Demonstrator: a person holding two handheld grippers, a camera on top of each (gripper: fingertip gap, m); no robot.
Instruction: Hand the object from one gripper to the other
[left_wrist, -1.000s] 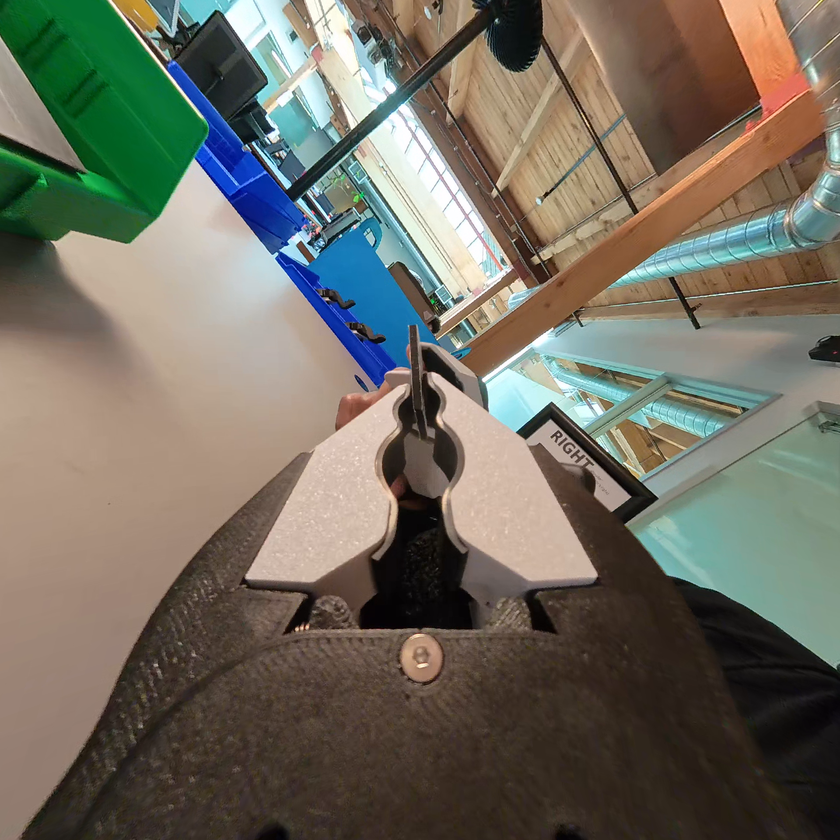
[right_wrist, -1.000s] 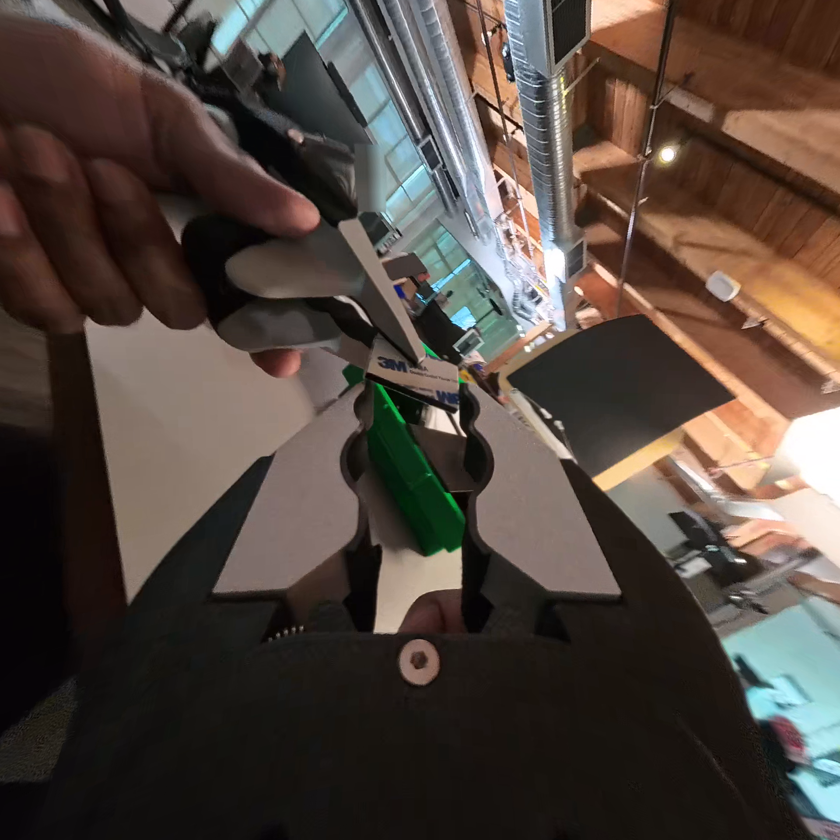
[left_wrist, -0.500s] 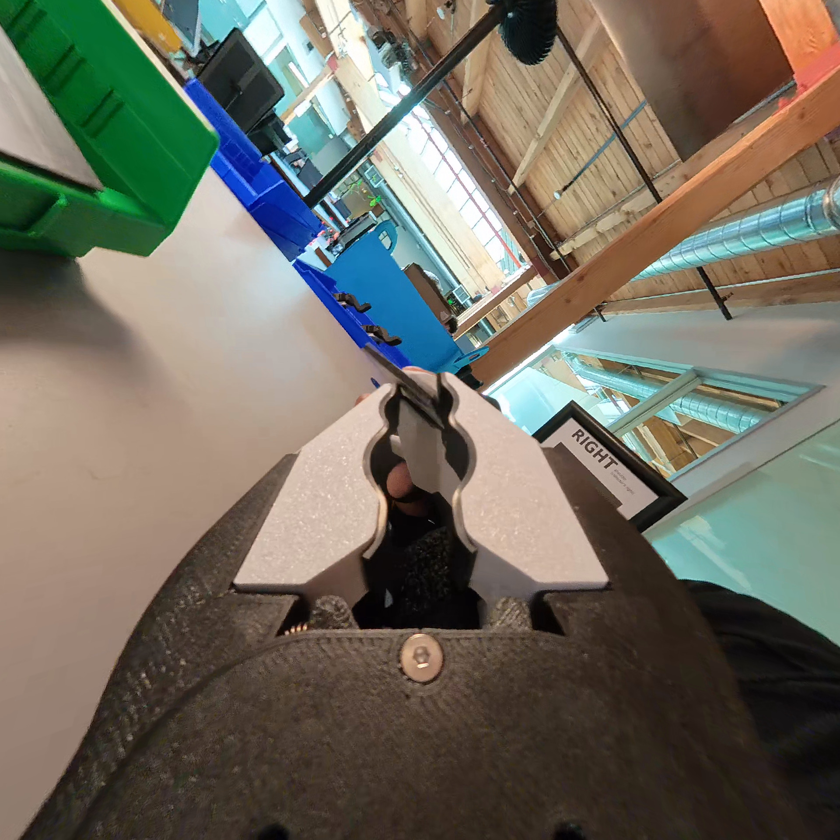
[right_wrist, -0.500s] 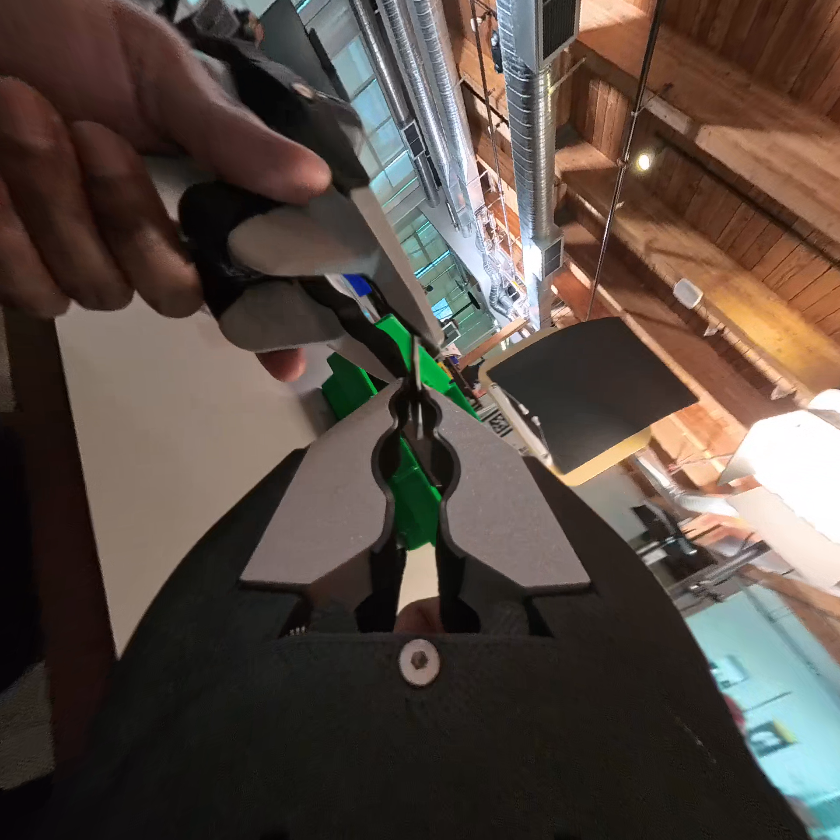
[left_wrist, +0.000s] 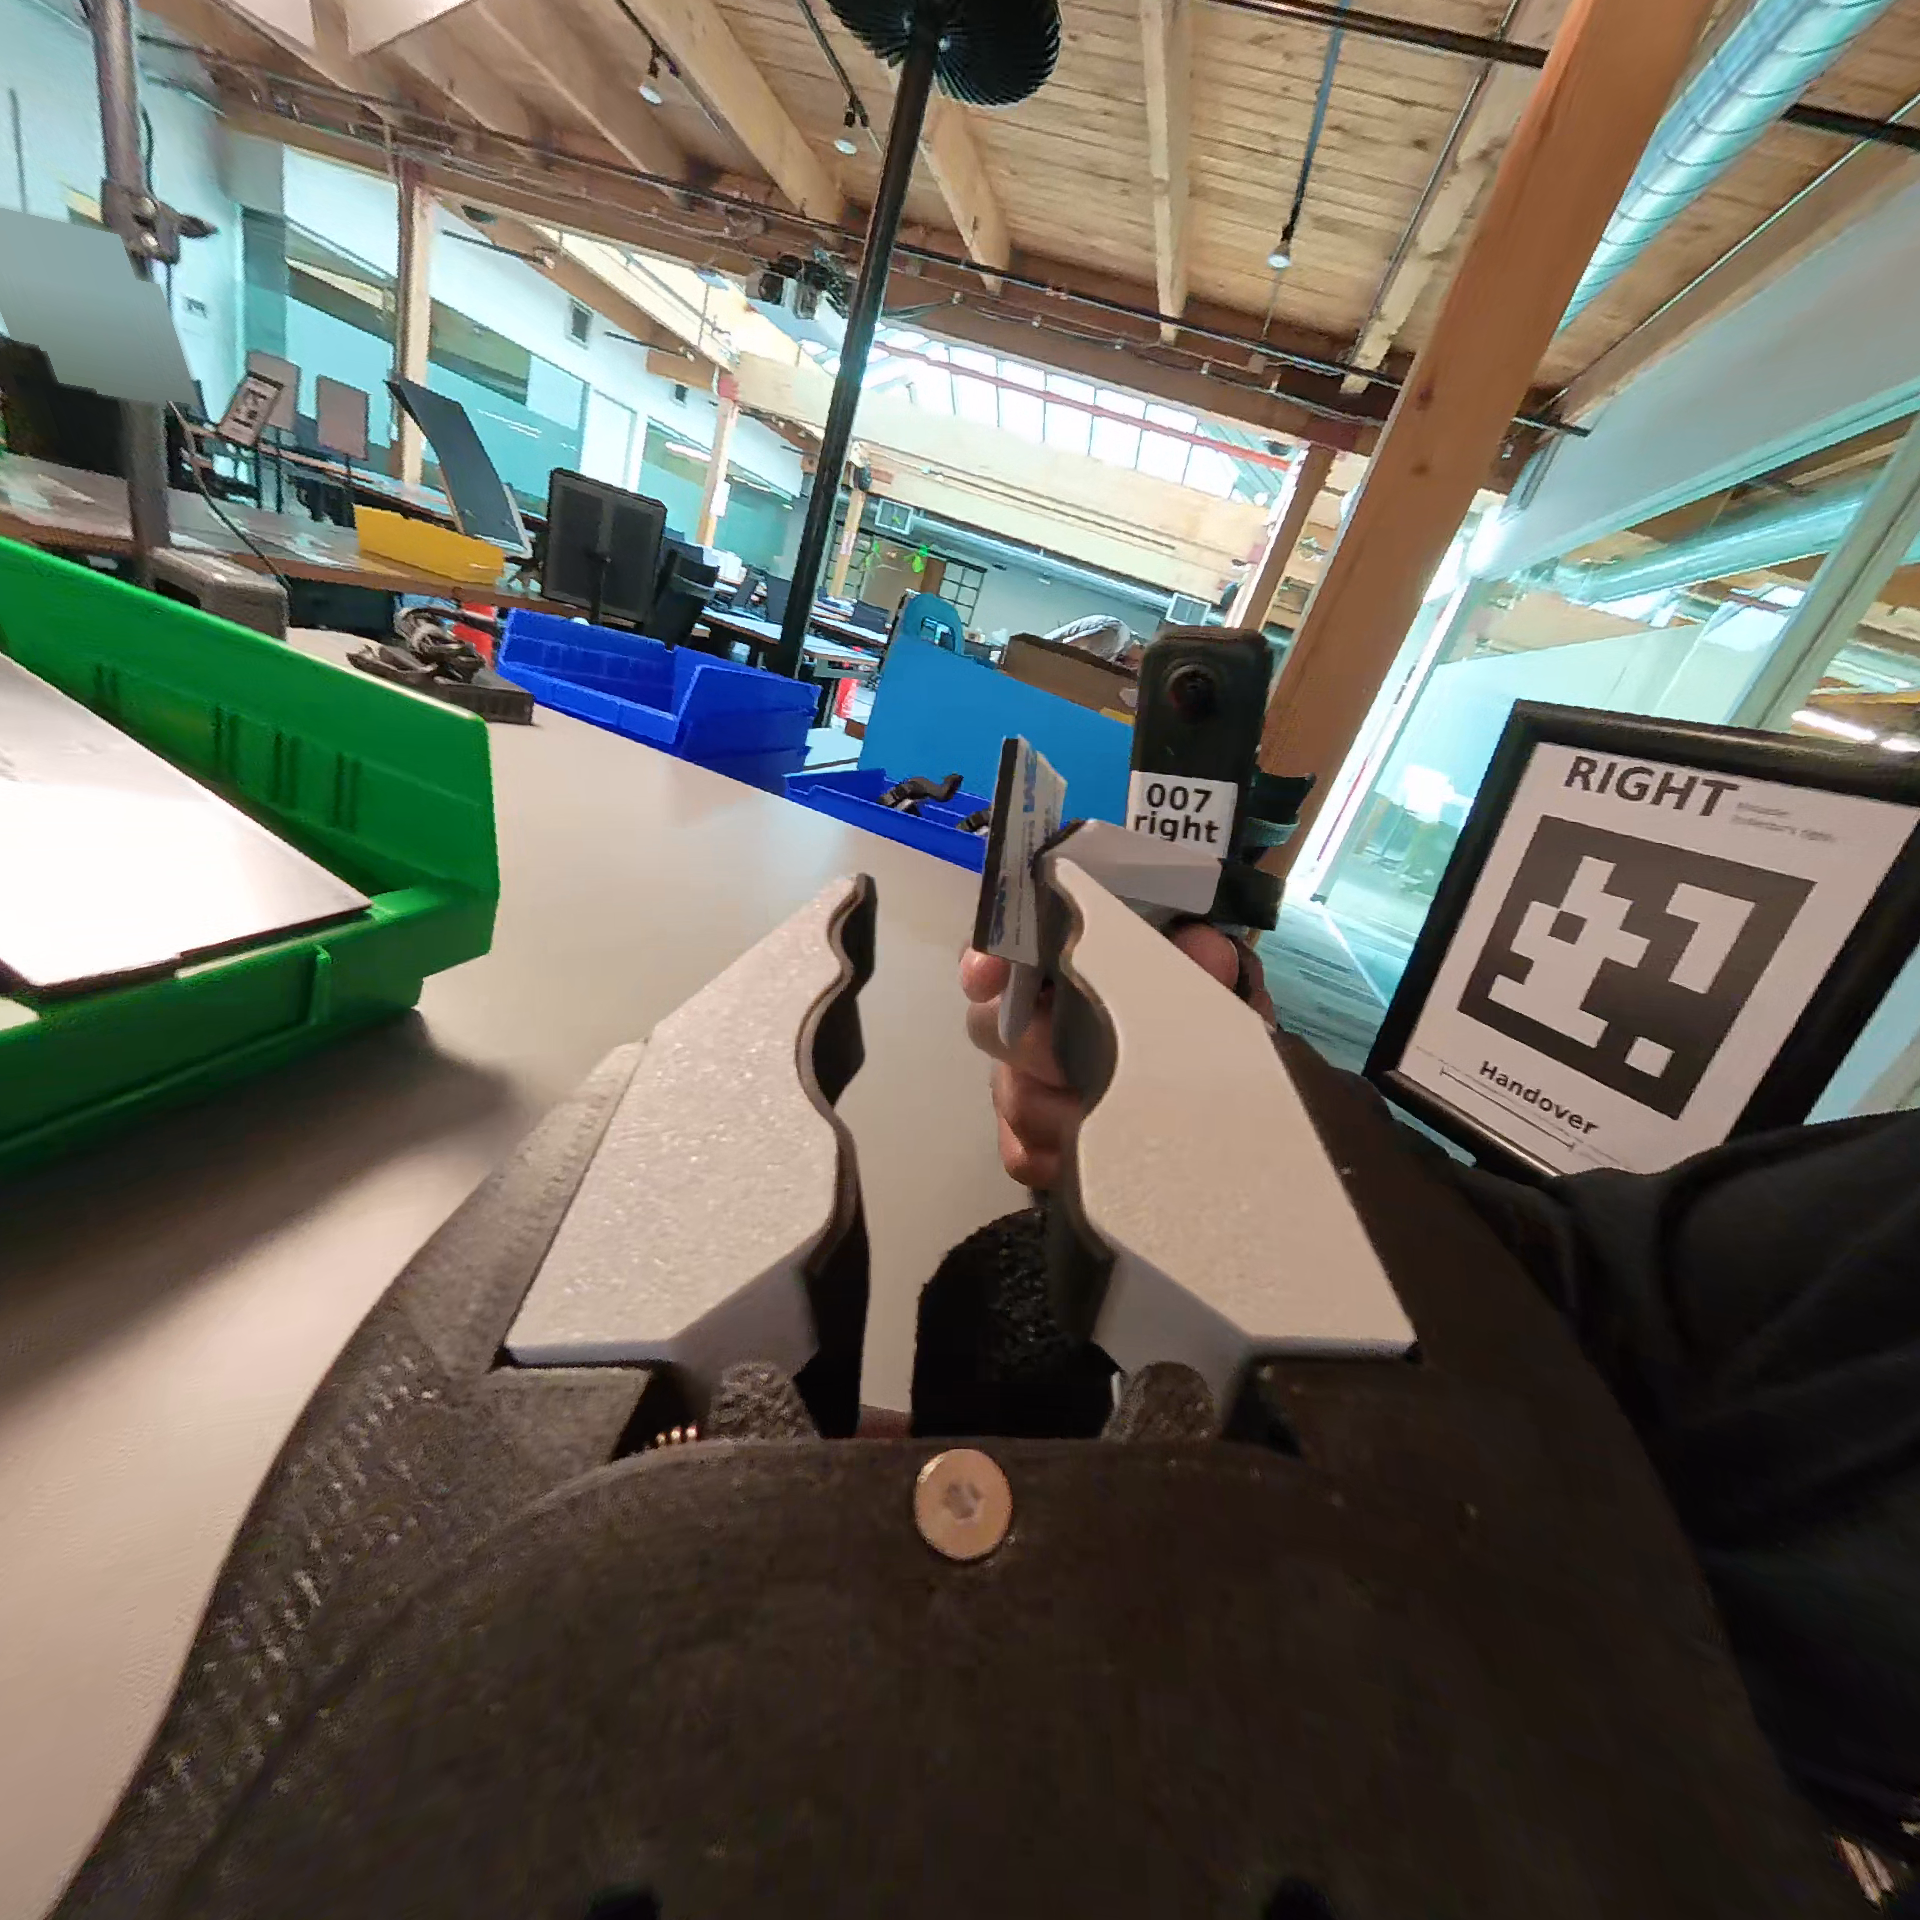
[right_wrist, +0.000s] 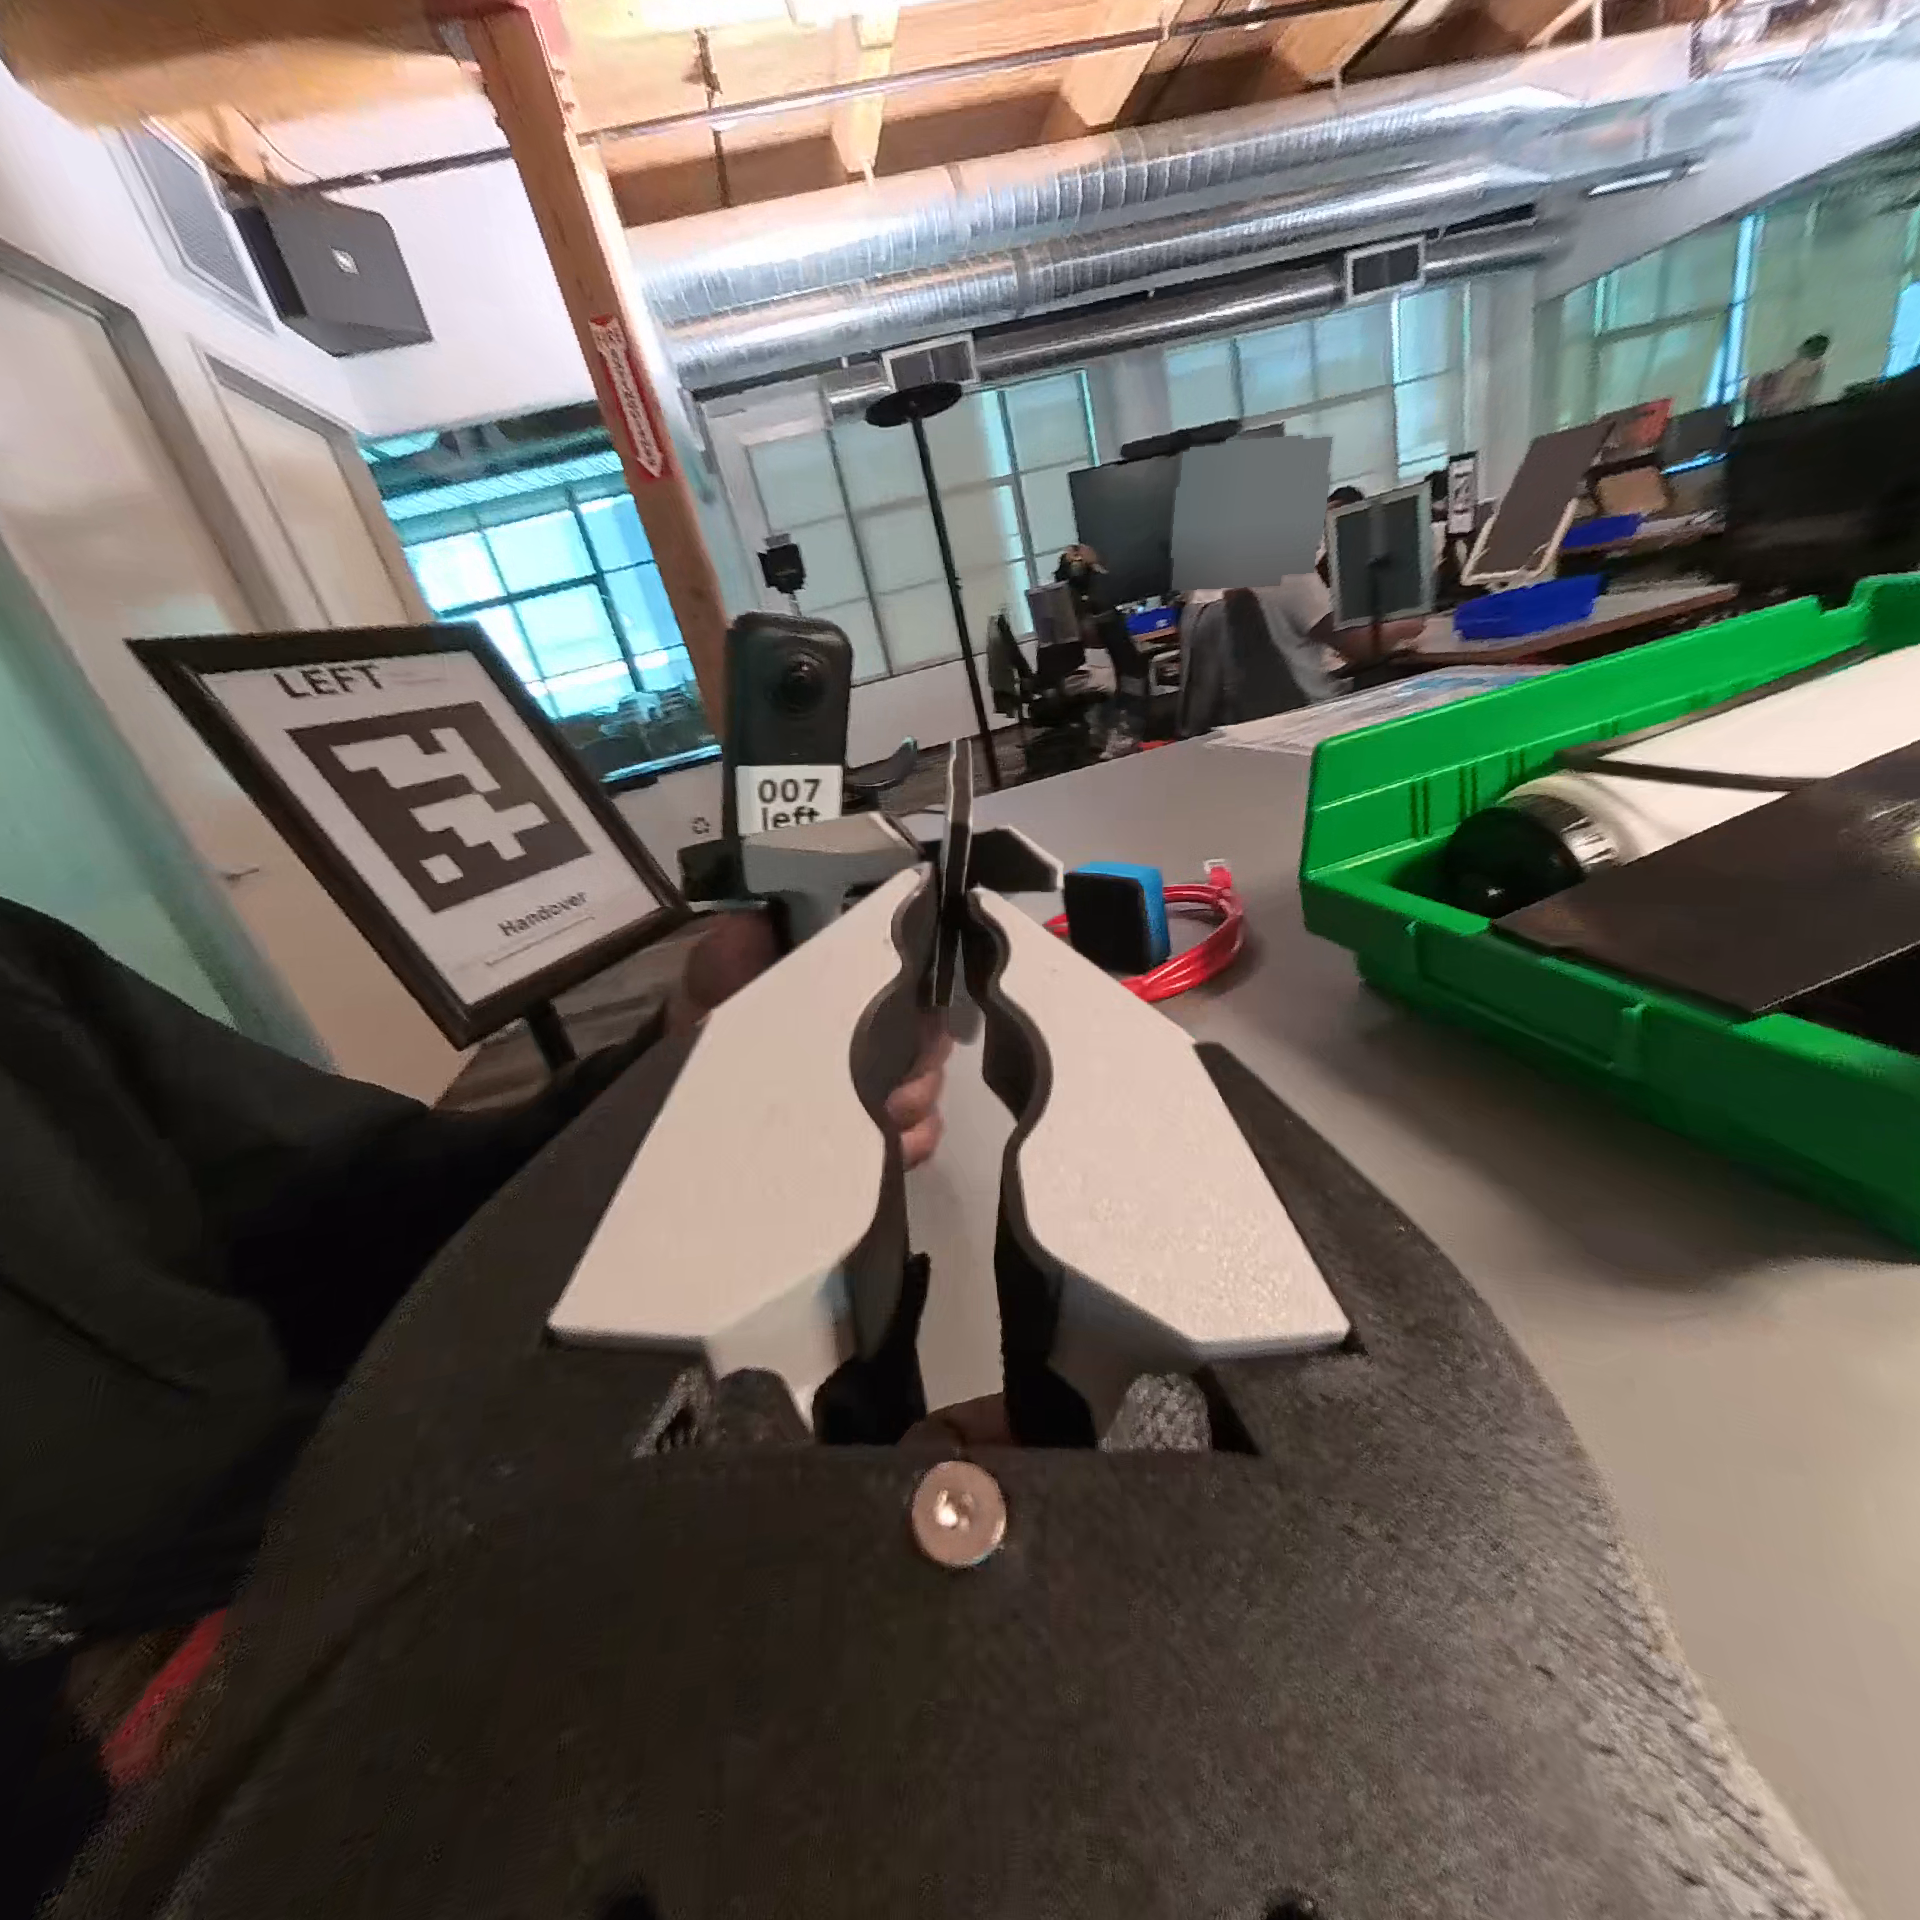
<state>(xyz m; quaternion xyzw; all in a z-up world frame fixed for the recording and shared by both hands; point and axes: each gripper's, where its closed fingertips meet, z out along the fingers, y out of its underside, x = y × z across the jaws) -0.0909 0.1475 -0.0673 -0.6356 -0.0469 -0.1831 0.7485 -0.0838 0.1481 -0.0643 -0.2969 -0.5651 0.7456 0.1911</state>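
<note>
My left gripper (left_wrist: 961, 914) and right gripper (right_wrist: 951, 914) share pale grey wavy-edged fingers, textured black bodies, one silver screw (left_wrist: 962, 1503); my sleeve (left_wrist: 1766, 1351) is black.

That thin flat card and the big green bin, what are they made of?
The card, pinched edge-on in the right gripper, looks like a thin dark foam or plastic pad with a printed paper-like backing; I cannot be sure. The green bin looks like moulded plastic: glossy, with ribbed walls.

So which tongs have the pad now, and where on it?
Right tongs pinch the flat pad by its lower edge; left tongs are open.
</note>
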